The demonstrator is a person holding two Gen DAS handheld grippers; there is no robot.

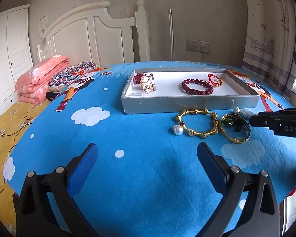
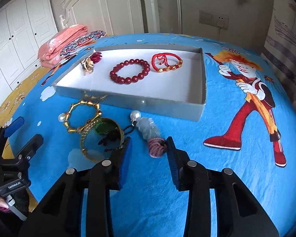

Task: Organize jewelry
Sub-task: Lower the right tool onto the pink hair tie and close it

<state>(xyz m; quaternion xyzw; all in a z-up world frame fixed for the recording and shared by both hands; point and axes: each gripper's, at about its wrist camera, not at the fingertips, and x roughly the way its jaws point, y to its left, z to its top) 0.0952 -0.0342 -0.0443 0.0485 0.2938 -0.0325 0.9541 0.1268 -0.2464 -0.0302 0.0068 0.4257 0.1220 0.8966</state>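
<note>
A blue cartoon-print table (image 2: 187, 177) beside a yellow-sheeted bed (image 1: 2, 130) is seen, with both grippers' fingers held apart, nothing clamped.

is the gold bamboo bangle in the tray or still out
Out: the gold bamboo bangle lies on the blue cloth in front of the tray.

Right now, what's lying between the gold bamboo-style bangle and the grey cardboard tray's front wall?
Nothing: in the right wrist view only bare blue cartoon-print cloth separates the gold bamboo-style bangle from the grey cardboard tray.
</note>
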